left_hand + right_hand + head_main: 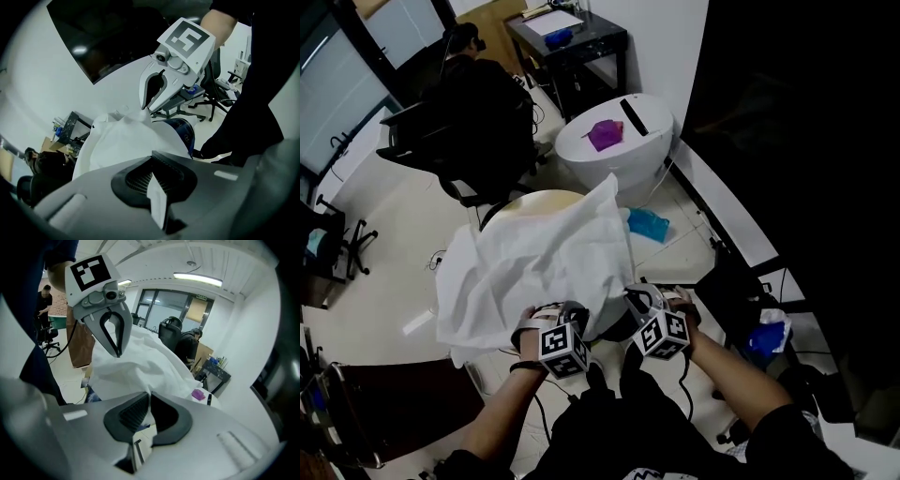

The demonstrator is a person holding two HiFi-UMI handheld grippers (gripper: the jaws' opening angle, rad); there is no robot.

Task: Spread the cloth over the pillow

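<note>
At the near edge of the crumpled white fabric cloth [534, 267], the left tongs [152, 157] are clamped on its hem, and the right tongs [149, 397] pinch the near right corner likewise. That cloth lies draped over the cream rounded pillow [530, 202], whose far rim shows bare.

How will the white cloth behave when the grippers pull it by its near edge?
Probably floppy: the white cloth drapes in wrinkles and folds. Likely light, since the left gripper and right gripper hold it by thin pinches. It may bunch rather than slide flat.
</note>
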